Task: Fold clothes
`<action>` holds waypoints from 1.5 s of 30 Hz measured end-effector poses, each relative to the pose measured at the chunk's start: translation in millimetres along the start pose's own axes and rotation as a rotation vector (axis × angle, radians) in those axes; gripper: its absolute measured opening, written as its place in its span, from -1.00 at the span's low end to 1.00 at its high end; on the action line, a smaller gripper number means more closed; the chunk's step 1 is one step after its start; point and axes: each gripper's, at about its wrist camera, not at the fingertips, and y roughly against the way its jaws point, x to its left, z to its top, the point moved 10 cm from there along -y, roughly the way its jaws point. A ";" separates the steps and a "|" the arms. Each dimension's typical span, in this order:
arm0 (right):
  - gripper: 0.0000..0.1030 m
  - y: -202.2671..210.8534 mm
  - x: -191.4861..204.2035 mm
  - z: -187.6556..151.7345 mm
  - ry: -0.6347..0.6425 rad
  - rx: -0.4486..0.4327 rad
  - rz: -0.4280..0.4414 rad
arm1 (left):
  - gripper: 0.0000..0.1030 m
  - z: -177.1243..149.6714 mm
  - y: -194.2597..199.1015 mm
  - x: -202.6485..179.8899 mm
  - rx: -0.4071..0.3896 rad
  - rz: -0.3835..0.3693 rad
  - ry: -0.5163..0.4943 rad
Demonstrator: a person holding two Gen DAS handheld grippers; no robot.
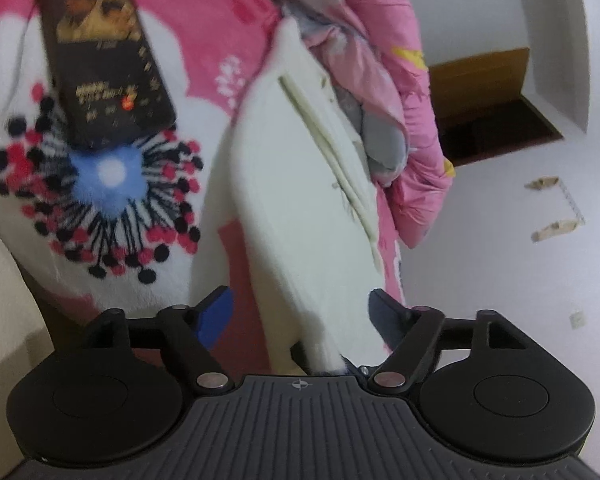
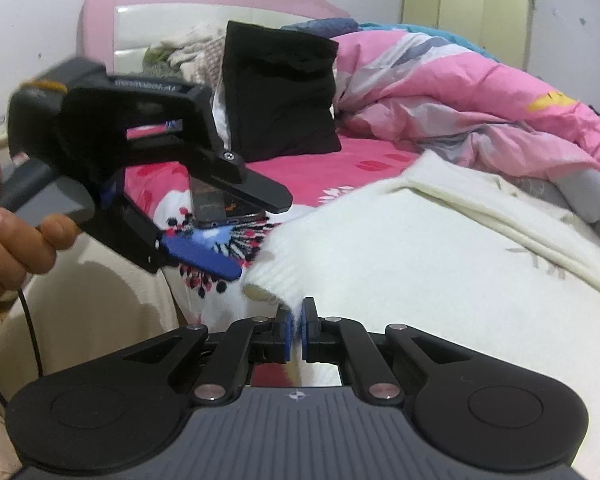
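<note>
1. The white sweater point(image 2: 400, 256) is soft, fuzzy knit with a ribbed hem and a flat seam line running along it; it lies spread on the bed point(image 2: 340, 164), over the fleecy pink-and-white blanket point(image 1: 132, 216) with its blue-centred burst of red and black dots.
2. Its long axis runs from the ribbed corner at my right jaws away toward the crumpled pink quilt point(image 2: 480, 92); in the left wrist view it shows as a long pale strip leading off from between my left jaws toward that quilt.
3. My right gripper point(image 2: 297, 330) has its jaws pressed together on the sweater's ribbed edge, a thin fold of knit pinched between the blue pads point(image 2: 286, 334).
4. My left gripper point(image 1: 300, 312) has its jaws standing wide apart; the sweater's end lies between them, but the left blue pad stands clear of it, and whether the right one touches I cannot tell.
5. In the right wrist view my left hand point(image 2: 8, 232) wraps its fingers around the handle, holding the left gripper tilted downward just beside the sweater's corner.
6. A dark, glossy phone point(image 1: 100, 56) lies flat on the blanket near the dotted burst; a black cushion point(image 2: 280, 92) stands upright further up the bed.
</note>
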 end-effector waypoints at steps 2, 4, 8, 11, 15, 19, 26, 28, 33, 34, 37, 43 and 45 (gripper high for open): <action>-0.93 1.4 -0.5 2.0 -0.003 -0.005 0.001 | 0.62 -1.2 -6.1 3.1 0.020 -0.006 0.025; -0.93 2.8 1.4 3.2 0.000 -0.009 0.008 | 0.62 -2.5 -12.9 3.7 0.035 -0.007 0.035; -0.93 1.6 9.9 2.9 0.030 -0.008 0.018 | 0.60 -2.9 -26.3 -0.7 0.062 -0.012 0.021; -0.93 1.4 13.3 1.3 0.034 -0.009 0.026 | 0.39 -5.0 -37.2 -2.2 0.094 -0.012 0.007; -0.92 8.8 10.5 0.7 0.018 -0.030 0.057 | -0.08 -11.5 -53.5 -4.2 0.137 -0.002 -0.032; -0.87 24.2 -1.3 -2.8 -0.050 -0.063 0.128 | -0.35 -14.5 -60.5 -7.4 0.146 0.027 -0.127; -0.30 75.7 -99.2 -30.5 -0.389 -0.113 0.066 | -0.41 -16.8 -62.2 -3.1 0.163 0.092 -0.234; -0.24 97.3 -143.5 -49.6 -0.534 -0.136 0.001 | -0.40 -19.4 -63.1 -0.8 0.176 0.104 -0.250; -0.21 145.4 -244.1 -121.4 -0.911 -0.153 -0.163 | -0.40 -20.2 -62.1 0.4 0.187 0.117 -0.265; -0.21 149.0 -256.4 -134.6 -0.966 -0.151 -0.172 | -0.40 -20.2 -61.9 0.6 0.189 0.120 -0.266; -0.21 150.3 -282.6 -168.7 -1.098 -0.141 -0.155 | -0.39 -21.1 -61.2 1.4 0.191 0.132 -0.274; -0.21 128.3 -290.8 -197.4 -1.230 -0.156 -0.023 | -0.37 -22.6 -58.0 2.1 0.191 0.148 -0.285; -0.21 127.9 -289.5 -200.8 -1.252 -0.178 0.028 | -0.37 -22.6 -58.5 1.9 0.190 0.149 -0.281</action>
